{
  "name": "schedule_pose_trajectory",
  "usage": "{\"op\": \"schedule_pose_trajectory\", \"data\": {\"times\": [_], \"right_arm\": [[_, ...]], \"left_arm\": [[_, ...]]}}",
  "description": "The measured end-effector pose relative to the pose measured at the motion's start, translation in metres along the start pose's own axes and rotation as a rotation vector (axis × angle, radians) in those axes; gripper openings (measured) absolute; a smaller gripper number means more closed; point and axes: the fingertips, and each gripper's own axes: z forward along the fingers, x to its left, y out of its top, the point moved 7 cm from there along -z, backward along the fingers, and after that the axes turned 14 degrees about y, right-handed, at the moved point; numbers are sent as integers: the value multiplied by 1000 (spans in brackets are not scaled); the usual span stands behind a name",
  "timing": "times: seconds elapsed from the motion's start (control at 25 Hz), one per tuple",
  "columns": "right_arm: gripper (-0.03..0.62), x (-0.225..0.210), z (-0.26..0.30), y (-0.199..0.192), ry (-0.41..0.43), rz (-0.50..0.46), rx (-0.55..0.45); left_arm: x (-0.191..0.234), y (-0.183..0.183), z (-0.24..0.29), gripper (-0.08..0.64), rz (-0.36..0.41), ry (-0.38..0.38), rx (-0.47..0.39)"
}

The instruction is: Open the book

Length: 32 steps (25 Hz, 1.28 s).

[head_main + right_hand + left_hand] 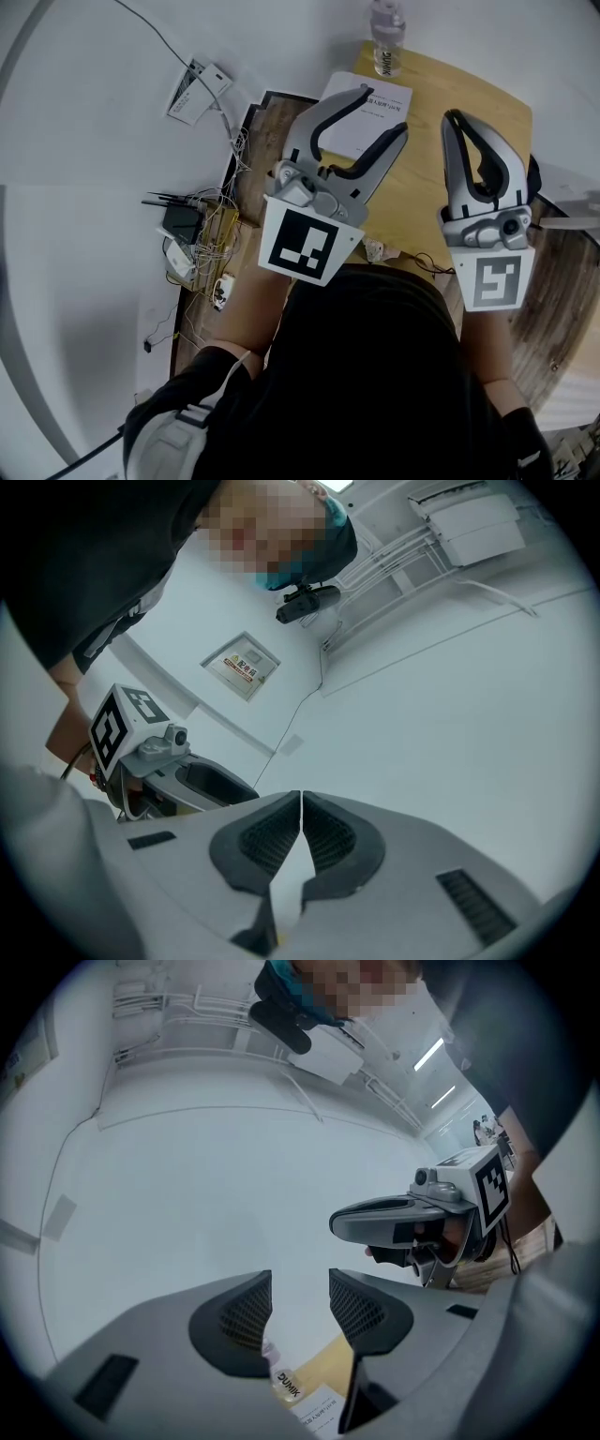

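The book (pixel 349 120) is white with small print on its cover and lies shut on the wooden table (pixel 469 94), at its far left. My left gripper (pixel 384 110) is held up over the book and hides part of it; its jaws are open with nothing between them. In the left gripper view the open left gripper (pixel 300 1288) frames a bare wall, with the book (pixel 319 1417) low below it. My right gripper (pixel 456 120) is raised over the table's right half, shut and empty. In the right gripper view the right gripper (pixel 300 803) has its pads touching.
A clear water bottle (pixel 387 37) stands at the table's far edge, just beyond the book. On the floor to the left lie a black router (pixel 180 220) with tangled cables and a white power strip (pixel 197 91). A small crumpled scrap (pixel 377 249) sits at the table's near edge.
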Motion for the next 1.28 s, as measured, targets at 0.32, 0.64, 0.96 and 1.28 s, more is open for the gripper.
{"op": "schedule_pose_trajectory", "data": {"times": [0.32, 0.64, 0.96, 1.28], "right_arm": [[31, 0, 1, -1, 4, 0, 2], [31, 1, 0, -4, 5, -5, 10], [31, 0, 6, -7, 17, -17, 25], [31, 3, 6, -8, 16, -58, 57]], "left_arm": [[2, -1, 2, 195, 7, 8, 0], [8, -12, 1, 9, -21, 59, 16], [10, -12, 5, 9, -10, 55, -10], [13, -11, 3, 9, -19, 78, -39]]}}
